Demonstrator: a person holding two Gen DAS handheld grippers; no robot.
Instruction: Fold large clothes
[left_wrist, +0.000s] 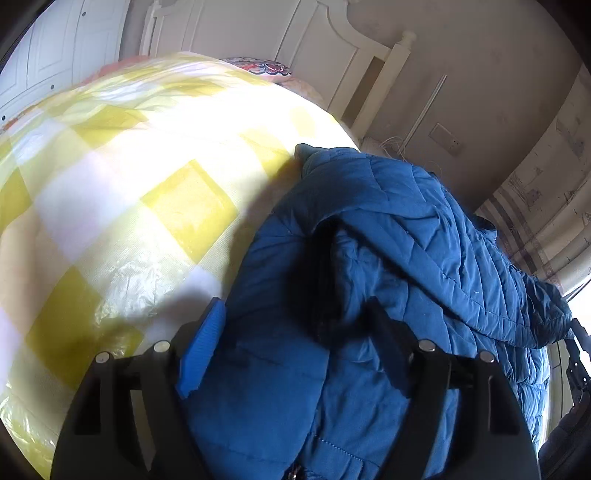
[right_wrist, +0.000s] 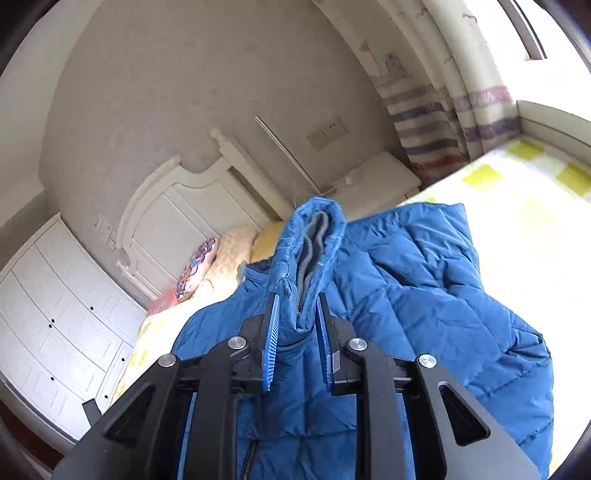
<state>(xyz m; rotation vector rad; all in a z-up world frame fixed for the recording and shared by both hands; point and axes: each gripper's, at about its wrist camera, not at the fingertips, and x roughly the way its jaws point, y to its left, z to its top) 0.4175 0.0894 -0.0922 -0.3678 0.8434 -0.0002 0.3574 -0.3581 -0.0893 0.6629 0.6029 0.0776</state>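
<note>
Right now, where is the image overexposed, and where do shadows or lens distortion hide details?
Left wrist view: sunlight washes out the checked bedcover; the blue jacket has a black shadow in its fold, and the headboard bends with the fisheye. Right wrist view: the bedcover at right is blown out white; the jacket is evenly lit; the wardrobe curves.

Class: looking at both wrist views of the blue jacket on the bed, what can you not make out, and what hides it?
- Left wrist view: the left gripper right pad, buried in the blue jacket.
- Right wrist view: the jacket's hem, behind the right gripper.
- Both views: the yellow checked cover, washed out by glare.
</note>
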